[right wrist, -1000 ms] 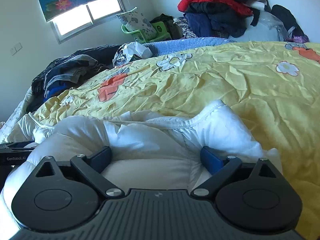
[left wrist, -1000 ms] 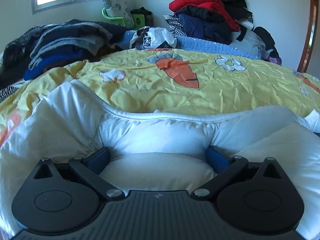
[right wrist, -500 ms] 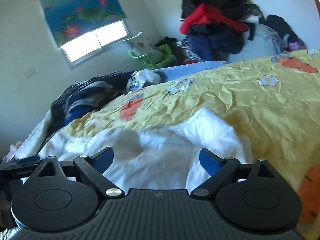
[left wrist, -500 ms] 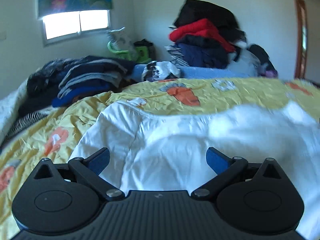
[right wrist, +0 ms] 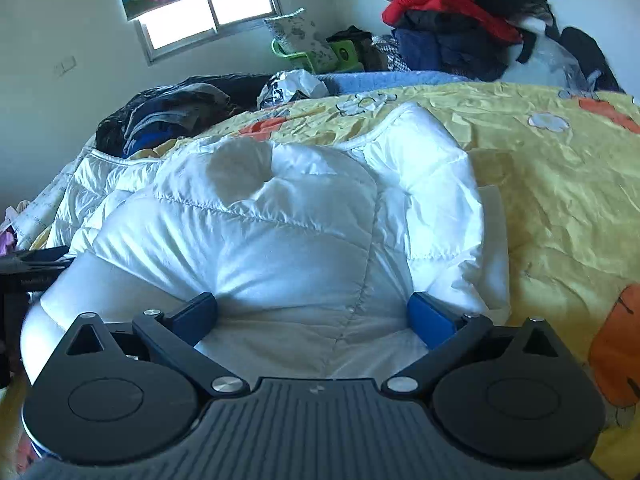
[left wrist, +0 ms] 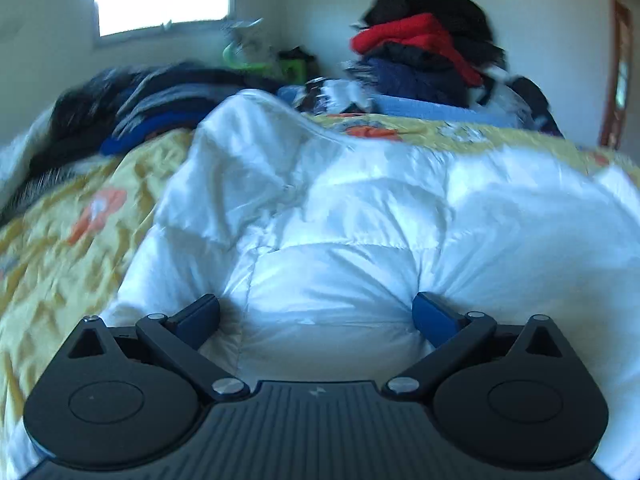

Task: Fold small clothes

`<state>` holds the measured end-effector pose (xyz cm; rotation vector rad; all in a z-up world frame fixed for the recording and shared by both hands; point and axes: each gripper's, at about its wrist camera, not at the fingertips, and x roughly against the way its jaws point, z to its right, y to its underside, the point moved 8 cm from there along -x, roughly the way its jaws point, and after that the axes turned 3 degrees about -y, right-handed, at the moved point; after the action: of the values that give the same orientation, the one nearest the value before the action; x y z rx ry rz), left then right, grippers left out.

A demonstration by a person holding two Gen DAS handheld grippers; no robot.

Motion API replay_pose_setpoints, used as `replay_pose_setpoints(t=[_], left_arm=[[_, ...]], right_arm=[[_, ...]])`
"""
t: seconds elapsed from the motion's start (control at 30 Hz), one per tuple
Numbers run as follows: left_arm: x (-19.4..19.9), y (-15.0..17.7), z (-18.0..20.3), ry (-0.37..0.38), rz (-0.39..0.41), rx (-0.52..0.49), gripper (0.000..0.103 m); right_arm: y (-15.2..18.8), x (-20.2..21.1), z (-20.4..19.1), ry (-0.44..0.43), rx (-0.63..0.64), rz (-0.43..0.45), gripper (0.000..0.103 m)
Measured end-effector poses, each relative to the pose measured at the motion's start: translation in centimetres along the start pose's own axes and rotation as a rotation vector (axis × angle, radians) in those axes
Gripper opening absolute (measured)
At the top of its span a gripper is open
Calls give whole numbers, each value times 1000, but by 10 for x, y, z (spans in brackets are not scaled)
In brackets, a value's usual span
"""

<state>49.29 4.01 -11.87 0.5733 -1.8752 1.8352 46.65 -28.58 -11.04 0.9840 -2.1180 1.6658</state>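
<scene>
Bulging between both wide-spread grippers' fingers: white puffy garment (right wrist: 304, 240) on yellow bedspread (right wrist: 560, 184).

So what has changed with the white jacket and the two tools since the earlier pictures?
Half a second ago the white padded jacket lay flatter and further ahead of both tools. Now it bulges up between the spread fingers of the left tool and the right tool, as it did a second ago; whether either tool grips it cannot be told. The yellow bedspread and the clothes pile stayed in place.
</scene>
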Motion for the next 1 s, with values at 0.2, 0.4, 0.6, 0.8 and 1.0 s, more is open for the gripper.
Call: replay_pose_setpoints(t=[0.2,0.4,0.6,0.8,1.0], left_arm=[[99,15,-47,109,38,347,103],[135,70,-80,189,-40,678,103],[99,81,-79,237,-191,846,103],[77,70,-70,260,-160,869,103],[66,63,-80,260,-163,964,103]], right_arm=[[16,108,1,-142,-343,142,100],[98,163,35,-257,-840,204,100],[103,137,35,-178,-840,185,100],[77,97,35,-109,-844,235,102],[71,75,28,-75,-830,229,73]])
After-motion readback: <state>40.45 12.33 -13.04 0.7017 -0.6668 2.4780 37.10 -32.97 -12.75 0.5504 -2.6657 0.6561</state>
